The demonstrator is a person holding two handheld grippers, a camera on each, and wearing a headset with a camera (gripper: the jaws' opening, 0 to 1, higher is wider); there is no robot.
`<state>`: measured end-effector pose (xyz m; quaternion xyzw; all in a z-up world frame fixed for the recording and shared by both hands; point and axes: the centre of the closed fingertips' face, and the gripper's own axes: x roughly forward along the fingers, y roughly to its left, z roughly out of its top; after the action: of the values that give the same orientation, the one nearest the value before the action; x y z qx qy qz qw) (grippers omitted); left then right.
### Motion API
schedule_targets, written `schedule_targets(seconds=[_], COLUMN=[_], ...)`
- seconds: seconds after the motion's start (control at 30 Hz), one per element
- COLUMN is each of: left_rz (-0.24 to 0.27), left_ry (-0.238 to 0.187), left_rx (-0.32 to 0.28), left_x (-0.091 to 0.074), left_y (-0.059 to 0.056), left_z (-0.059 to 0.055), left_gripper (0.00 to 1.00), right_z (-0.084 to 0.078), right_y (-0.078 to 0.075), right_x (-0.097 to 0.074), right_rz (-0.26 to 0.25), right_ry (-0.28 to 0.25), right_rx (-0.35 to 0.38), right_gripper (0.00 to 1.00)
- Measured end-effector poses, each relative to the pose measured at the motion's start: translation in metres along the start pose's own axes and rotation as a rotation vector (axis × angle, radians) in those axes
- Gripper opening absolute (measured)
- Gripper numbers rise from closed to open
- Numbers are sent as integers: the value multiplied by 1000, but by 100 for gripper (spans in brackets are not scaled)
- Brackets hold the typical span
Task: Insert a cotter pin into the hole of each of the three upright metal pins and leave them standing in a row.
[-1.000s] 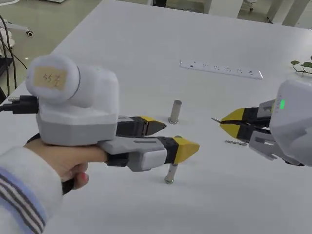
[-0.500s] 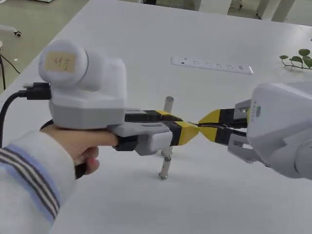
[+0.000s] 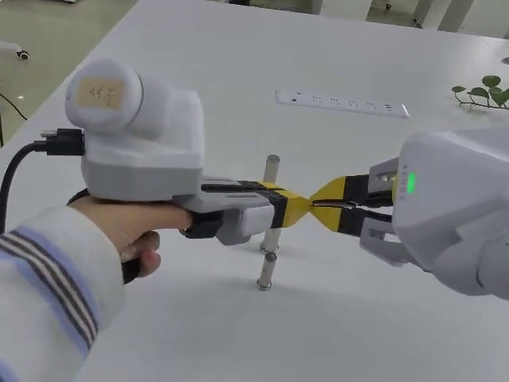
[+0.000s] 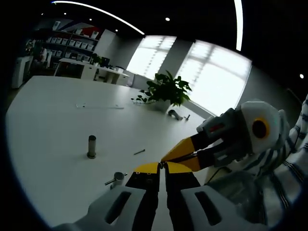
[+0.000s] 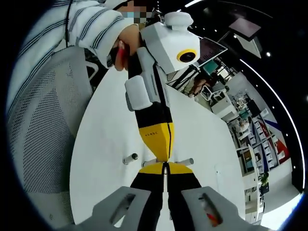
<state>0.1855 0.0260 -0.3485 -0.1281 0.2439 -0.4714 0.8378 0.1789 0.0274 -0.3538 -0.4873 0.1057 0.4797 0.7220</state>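
My left gripper [image 3: 301, 208] and right gripper [image 3: 316, 204] meet tip to tip above the white table [image 3: 199, 72]. Both stand shut on a thin cotter pin [image 3: 311, 204], which is almost hidden between the yellow tips. In the left gripper view my own tips [image 4: 161, 166] touch the right gripper [image 4: 169, 158]. In the right gripper view my own tips [image 5: 165, 167] face the left gripper [image 5: 166, 158]. One upright metal pin [image 3: 272, 169] stands behind the jaws. A second metal pin [image 3: 266, 270] stands below them, with a thin cotter pin [image 4: 108, 182] sticking out of its side.
A white power strip [image 3: 342, 103] lies across the far side of the table. A potted plant [image 3: 479, 87] sits at the far right. A loose cotter pin [image 4: 139, 152] lies on the table past the pins. My sleeve and hand [image 3: 119, 239] hold the left gripper.
The left gripper's jaws, open a second ago, have shut. Both grippers have moved together until their tips meet, and the cotter pin's free end is now hidden between them.
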Motion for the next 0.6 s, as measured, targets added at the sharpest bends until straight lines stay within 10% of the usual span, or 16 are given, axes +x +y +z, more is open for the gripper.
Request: schedule_targets(seconds=[0.6], left_rz=[-18], left_ry=[29], left_rx=[38], left_x=[2], left_y=[-6], left_z=[-5], left_gripper=[0], right_z=[-2], right_y=[5], right_x=[-3], right_rz=[10], right_ry=[-11], right_rx=[37], right_gripper=[0])
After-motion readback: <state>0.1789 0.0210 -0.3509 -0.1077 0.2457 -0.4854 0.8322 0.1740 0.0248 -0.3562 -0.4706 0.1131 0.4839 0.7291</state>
